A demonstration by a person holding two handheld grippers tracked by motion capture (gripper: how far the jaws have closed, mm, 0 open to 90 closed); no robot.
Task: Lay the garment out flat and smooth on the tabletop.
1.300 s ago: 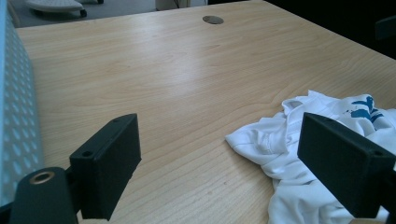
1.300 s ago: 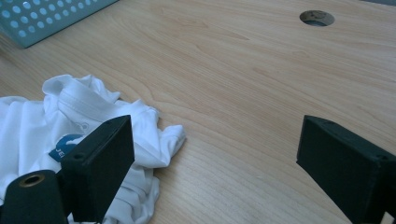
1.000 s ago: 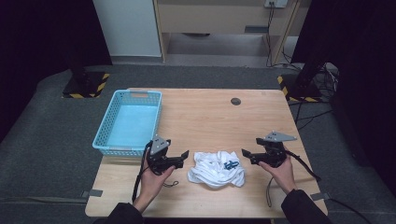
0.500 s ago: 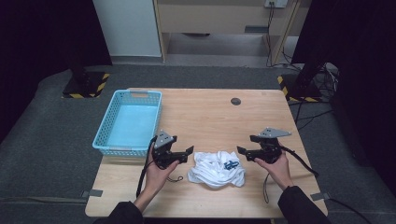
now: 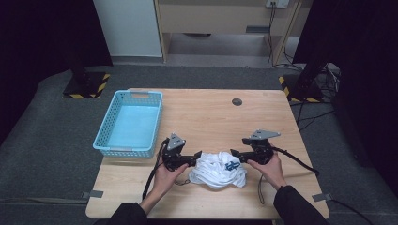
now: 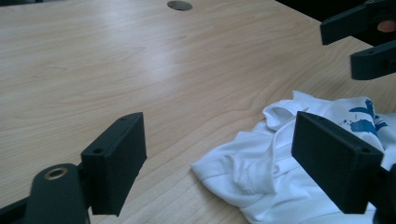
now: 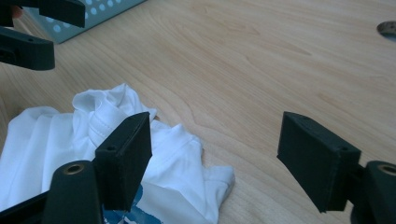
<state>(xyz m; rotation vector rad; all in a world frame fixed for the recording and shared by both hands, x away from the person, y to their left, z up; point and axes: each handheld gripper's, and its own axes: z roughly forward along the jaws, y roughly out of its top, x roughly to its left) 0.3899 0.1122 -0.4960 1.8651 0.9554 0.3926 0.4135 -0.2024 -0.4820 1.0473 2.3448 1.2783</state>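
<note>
A crumpled white garment [image 5: 218, 171] with a blue print lies on the wooden table [image 5: 211, 117] near its front edge. My left gripper [image 5: 198, 155] is at the garment's left edge, its tips pointing right at it. Its jaws stand wide apart in the left gripper view [image 6: 219, 140], low over the garment [image 6: 261, 158], and its pads press on nothing. My right gripper [image 5: 233, 153] is at the garment's right edge, pointing left. Its jaws have just been closing but remain open [image 7: 215, 135], with one pad over the cloth [image 7: 56, 135] and bare wood between them.
An empty light blue basket [image 5: 129, 124] stands at the table's left side, its corner in the right gripper view [image 7: 88, 14]. A round cable hole [image 5: 237, 101] is at the back. Cables trail from both grippers toward the front edge.
Both grippers have moved inward along the table toward the garment, the left one rightward and the right one leftward. The garment has not moved.
</note>
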